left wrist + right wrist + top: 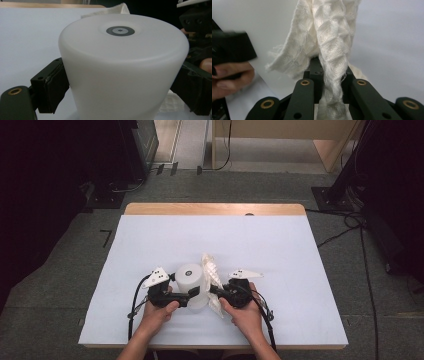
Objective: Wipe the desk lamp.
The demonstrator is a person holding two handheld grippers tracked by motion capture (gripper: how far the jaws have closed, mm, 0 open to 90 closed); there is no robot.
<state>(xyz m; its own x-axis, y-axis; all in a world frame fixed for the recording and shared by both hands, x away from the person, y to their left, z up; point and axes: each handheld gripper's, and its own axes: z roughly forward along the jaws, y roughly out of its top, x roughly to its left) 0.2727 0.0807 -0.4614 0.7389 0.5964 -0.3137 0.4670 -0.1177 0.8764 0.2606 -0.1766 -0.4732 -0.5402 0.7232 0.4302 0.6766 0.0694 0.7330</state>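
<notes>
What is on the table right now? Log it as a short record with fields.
surface: pale blue table cover
left tool: shut on the white frosted plastic cylinder, pads against its sides
right tool: shut on the white waffle-weave cloth
cloth position: bunched beside the cylinder, on its right in the high view
cylinder: upright, small dark ring on top

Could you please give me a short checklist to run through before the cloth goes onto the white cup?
1. Left gripper clamped on the white cup, a jaw on either side: ok.
2. Right gripper shut on the white cloth: ok.
3. Cup bottom-up on the white mat: ok.
4. Cloth beside the cup: ok.
5. Cloth touching the cup wall: cannot tell.
</notes>
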